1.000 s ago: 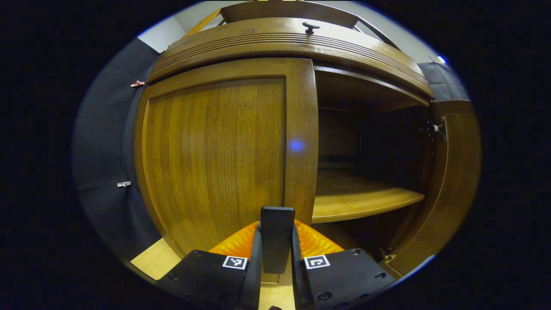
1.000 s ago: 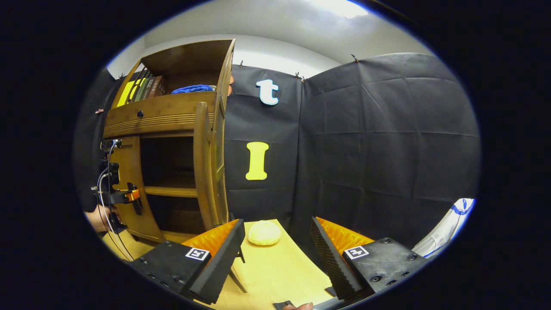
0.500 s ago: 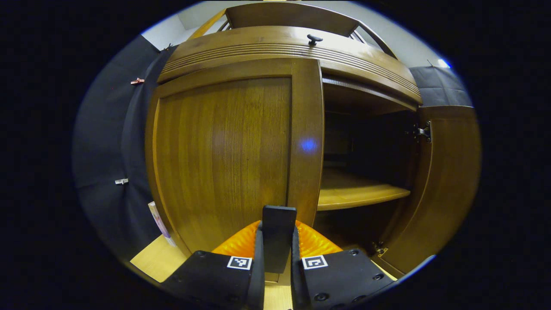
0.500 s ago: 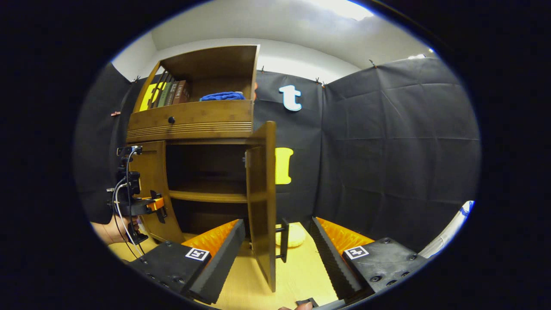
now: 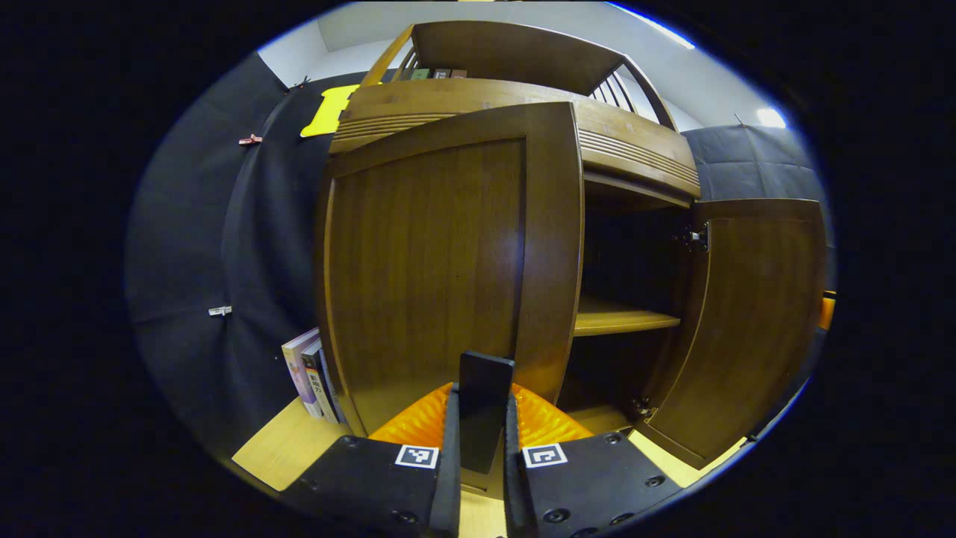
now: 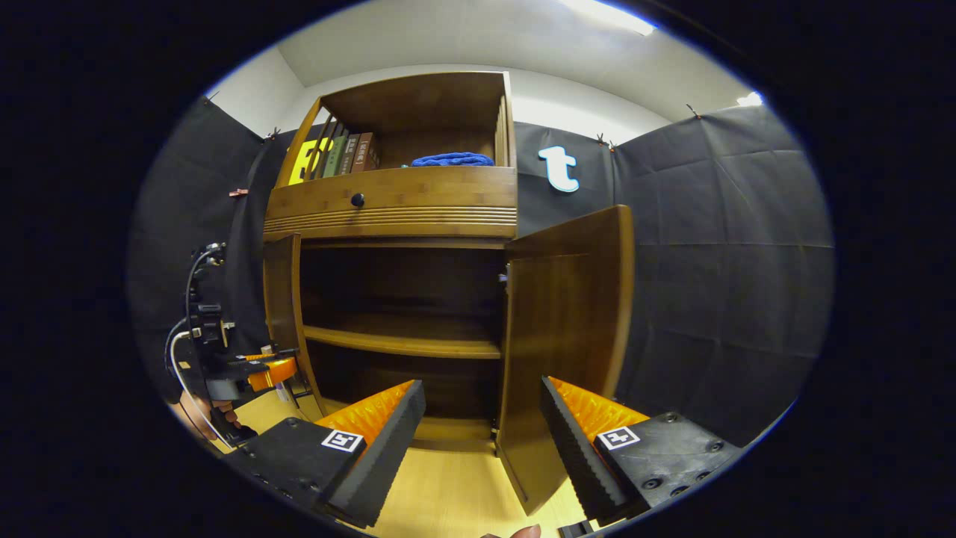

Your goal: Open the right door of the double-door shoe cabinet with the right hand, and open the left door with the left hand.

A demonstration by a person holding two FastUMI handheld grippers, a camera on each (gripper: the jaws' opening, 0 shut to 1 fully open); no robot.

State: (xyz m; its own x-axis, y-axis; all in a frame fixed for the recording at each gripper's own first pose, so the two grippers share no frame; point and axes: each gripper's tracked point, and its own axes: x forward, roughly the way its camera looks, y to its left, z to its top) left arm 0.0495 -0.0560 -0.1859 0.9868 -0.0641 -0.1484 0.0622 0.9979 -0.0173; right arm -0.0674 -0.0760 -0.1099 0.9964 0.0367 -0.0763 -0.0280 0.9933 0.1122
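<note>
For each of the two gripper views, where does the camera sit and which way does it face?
Left gripper view: rides the left gripper, close against the left door, its fingers clamping the door's handle.
Right gripper view: rides the right gripper, set back, facing the cabinet front; its fingers are spread, holding nothing.
Shared: the right door, the shelf, the left gripper.

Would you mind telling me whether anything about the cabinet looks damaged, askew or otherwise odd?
Nothing stands out. Both doors hang straight: the right door stands open, and the left door is swung partly out, its handle clamped in the left gripper.
</note>
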